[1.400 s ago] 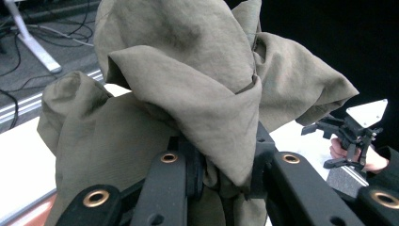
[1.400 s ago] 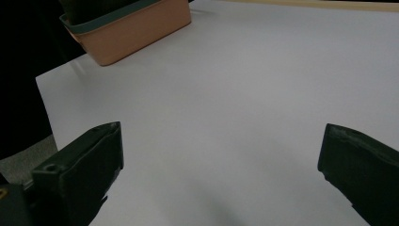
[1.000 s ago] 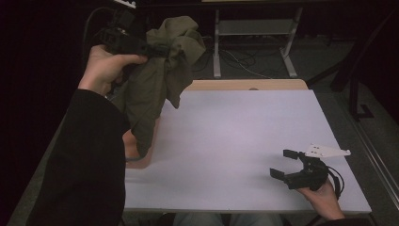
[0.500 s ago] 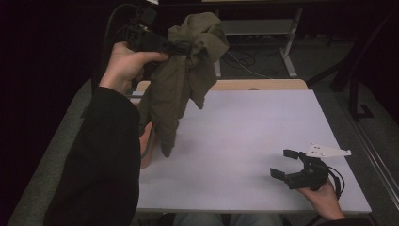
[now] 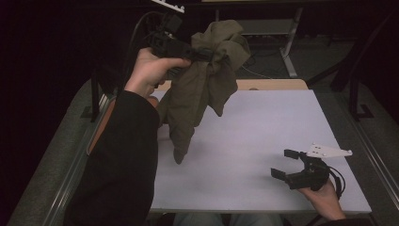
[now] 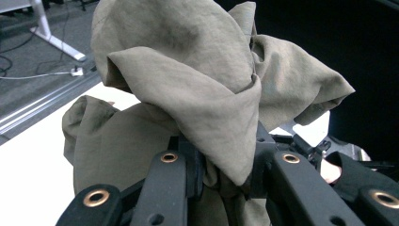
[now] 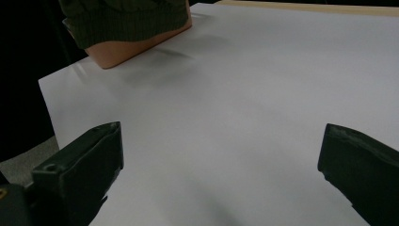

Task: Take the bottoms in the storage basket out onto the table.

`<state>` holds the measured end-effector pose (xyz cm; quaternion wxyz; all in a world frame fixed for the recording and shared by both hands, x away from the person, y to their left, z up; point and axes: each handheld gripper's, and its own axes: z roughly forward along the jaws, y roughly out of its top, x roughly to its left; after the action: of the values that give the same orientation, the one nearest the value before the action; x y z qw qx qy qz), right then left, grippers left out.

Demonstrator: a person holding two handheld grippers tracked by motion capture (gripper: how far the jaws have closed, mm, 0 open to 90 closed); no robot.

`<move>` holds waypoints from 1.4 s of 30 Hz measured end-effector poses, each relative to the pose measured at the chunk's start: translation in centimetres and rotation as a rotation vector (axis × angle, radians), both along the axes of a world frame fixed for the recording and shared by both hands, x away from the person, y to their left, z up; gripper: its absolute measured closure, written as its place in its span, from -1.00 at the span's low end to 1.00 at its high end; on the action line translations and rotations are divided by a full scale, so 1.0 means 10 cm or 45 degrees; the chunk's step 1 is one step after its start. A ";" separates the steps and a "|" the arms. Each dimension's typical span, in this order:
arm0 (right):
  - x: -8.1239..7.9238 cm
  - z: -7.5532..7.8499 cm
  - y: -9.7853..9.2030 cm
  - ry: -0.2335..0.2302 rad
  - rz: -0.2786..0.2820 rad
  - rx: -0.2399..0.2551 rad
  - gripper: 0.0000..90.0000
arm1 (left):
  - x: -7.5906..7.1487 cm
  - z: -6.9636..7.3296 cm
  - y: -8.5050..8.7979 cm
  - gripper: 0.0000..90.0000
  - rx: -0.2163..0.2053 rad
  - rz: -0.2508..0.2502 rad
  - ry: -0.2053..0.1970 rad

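while left claw [image 5: 214, 55] clamps olive cloth [image 5: 197, 99] aloft, right claw [image 5: 288, 165] idle, wide open, empty; next: lower onto bench [image 5: 254, 141], spread.

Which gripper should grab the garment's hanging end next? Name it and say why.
Right. The right gripper rests open and empty on the table, free to reach the hanging end, while the left gripper is shut on the bunched olive garment, holding it aloft.

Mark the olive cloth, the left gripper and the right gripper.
olive cloth [image 5: 200, 94]: high view, on its hanging middle folds.
left gripper [image 5: 207, 55]: high view, where its jaws pinch the cloth.
right gripper [image 5: 284, 163]: high view, between its spread fingertips.
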<state>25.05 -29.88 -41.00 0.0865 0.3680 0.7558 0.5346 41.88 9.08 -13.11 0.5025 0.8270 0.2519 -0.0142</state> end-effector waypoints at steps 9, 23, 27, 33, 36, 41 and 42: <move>0.00 0.00 0.00 -0.001 0.001 0.003 -0.99 | 0.01 -0.12 -0.22 0.62 -0.024 -0.040 0.021; -0.01 0.00 0.00 -0.001 0.000 0.008 -0.99 | 0.08 -0.37 -0.46 0.62 -0.048 -0.111 0.066; -0.01 0.00 0.00 0.001 0.000 0.008 -0.99 | 0.08 -0.45 -0.51 0.62 -0.066 -0.118 0.070; -0.01 0.00 0.00 0.002 0.000 0.007 -0.99 | 0.11 -0.60 -0.55 0.62 -0.088 -0.129 0.081; -0.01 0.00 0.00 0.006 0.002 0.007 -0.99 | 0.12 -0.70 -0.54 0.62 -0.101 -0.128 0.097; -0.01 0.00 0.00 0.008 0.006 0.001 -0.99 | 0.13 -0.84 -0.53 0.61 -0.103 -0.119 0.107; -0.01 0.00 0.00 0.009 0.006 0.001 -0.99 | 0.13 -0.87 -0.52 0.61 -0.106 -0.119 0.112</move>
<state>24.97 -29.92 -40.99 0.0826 0.3682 0.7568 0.5337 43.15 3.86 -21.79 0.5238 0.8147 0.2339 -0.0846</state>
